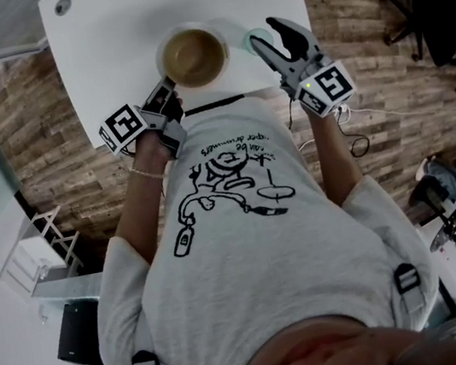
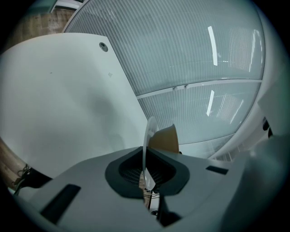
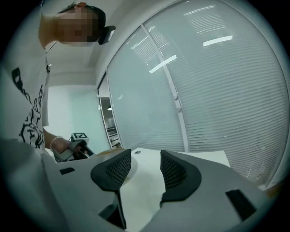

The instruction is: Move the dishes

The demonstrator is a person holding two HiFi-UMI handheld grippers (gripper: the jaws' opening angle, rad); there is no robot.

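A round dish (image 1: 192, 56) with a white rim and brown inside is over the near edge of the white table (image 1: 102, 51). My left gripper (image 1: 166, 83) is shut on its near rim. In the left gripper view the thin white rim (image 2: 148, 136) stands edge-on between the closed jaws of the left gripper (image 2: 146, 174), and the brown inside shows behind it. My right gripper (image 1: 266, 34) is open, right of the dish, by a small pale round dish (image 1: 255, 40) that it partly hides. Nothing is between the jaws of the right gripper (image 3: 145, 170).
The table (image 3: 199, 158) has a round grommet (image 1: 62, 4) at its far left corner. Glass walls with blinds (image 3: 204, 90) stand beyond it. On the wood-pattern floor there is an office chair (image 1: 408, 17) to the right and a white shelf (image 1: 39, 243) to the left.
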